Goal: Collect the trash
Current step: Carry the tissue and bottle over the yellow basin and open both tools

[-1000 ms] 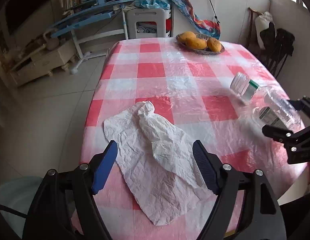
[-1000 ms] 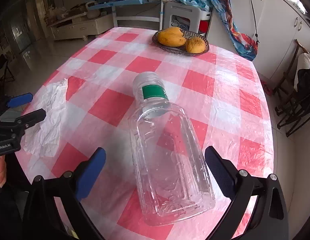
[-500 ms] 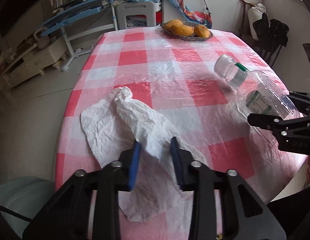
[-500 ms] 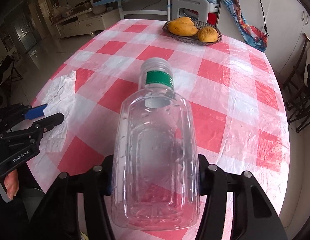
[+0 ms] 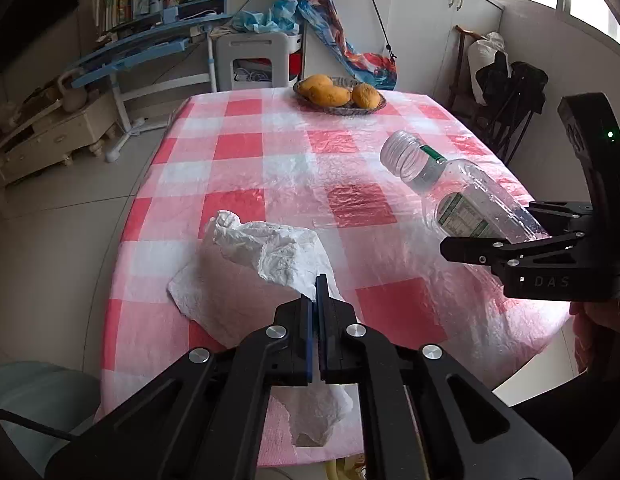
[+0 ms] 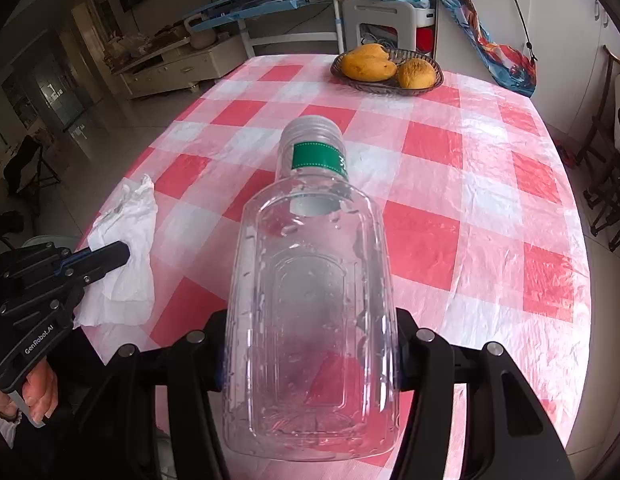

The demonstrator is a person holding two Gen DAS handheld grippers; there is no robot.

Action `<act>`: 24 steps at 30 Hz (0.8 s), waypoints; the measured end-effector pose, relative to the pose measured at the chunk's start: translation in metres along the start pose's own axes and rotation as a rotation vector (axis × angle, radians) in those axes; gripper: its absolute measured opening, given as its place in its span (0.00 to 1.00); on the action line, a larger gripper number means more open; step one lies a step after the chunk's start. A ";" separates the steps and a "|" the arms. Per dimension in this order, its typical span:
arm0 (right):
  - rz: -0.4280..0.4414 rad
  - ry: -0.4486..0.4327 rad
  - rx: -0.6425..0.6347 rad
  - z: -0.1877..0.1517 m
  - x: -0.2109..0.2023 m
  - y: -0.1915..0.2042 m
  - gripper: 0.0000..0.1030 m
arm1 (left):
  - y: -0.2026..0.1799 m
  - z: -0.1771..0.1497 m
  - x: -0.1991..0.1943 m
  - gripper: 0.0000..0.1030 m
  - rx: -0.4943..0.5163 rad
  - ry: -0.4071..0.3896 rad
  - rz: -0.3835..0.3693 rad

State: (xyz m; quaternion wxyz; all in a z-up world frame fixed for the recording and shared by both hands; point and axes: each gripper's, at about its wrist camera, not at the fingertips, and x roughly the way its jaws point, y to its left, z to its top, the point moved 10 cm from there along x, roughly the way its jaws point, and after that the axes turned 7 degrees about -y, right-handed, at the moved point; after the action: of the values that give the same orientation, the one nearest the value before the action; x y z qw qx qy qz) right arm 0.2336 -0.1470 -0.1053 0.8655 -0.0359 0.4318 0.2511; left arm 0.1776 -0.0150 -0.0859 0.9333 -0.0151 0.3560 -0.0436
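Observation:
A crumpled white paper towel (image 5: 266,264) lies near the front left edge of the table; my left gripper (image 5: 315,292) is shut on a fold of it, and part of the sheet is bunched up off the cloth. In the right wrist view the same towel (image 6: 130,248) shows at the left with the left gripper (image 6: 124,250) on it. A clear empty plastic bottle (image 6: 310,300) with a green neck band sits between the pads of my right gripper (image 6: 310,344), raised off the table, neck pointing away. From the left wrist view the bottle (image 5: 462,196) tilts up out of the right gripper (image 5: 494,232).
The oval table (image 5: 270,160) wears a red-and-white checked plastic cloth. A wicker basket of mangoes (image 5: 338,94) stands at its far end. A pale bin (image 5: 38,400) is below the table's front left edge. Folding chairs (image 5: 510,100) stand at the right; shelves and a white stool stand behind.
My left gripper closed on the paper towel and pulled it up into a bunch. My right gripper closed on the bottle and lifted it off the cloth.

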 end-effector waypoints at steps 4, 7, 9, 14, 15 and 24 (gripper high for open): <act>0.008 -0.021 0.010 0.000 -0.008 0.001 0.54 | -0.003 0.003 -0.012 0.03 -0.011 -0.037 -0.015; 0.015 -0.036 0.022 0.000 -0.015 0.001 0.54 | -0.004 0.002 -0.020 0.03 -0.020 -0.054 -0.022; 0.018 -0.044 0.029 -0.001 -0.019 0.001 0.54 | -0.005 0.001 -0.026 0.03 -0.022 -0.064 -0.026; 0.034 -0.066 0.062 -0.006 -0.030 0.001 0.54 | -0.010 -0.002 -0.039 0.03 -0.031 -0.084 -0.065; 0.038 -0.072 0.066 -0.008 -0.033 0.004 0.54 | -0.012 -0.002 -0.042 0.03 -0.036 -0.090 -0.079; 0.087 -0.119 0.093 -0.028 -0.060 0.030 0.54 | -0.019 -0.016 -0.068 0.03 -0.052 -0.107 -0.131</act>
State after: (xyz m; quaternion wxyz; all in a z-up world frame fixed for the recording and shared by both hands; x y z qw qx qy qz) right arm 0.1691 -0.1531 -0.0727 0.8787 0.0382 0.3919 0.2699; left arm 0.1151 -0.0272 -0.0524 0.9454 -0.0650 0.3051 -0.0943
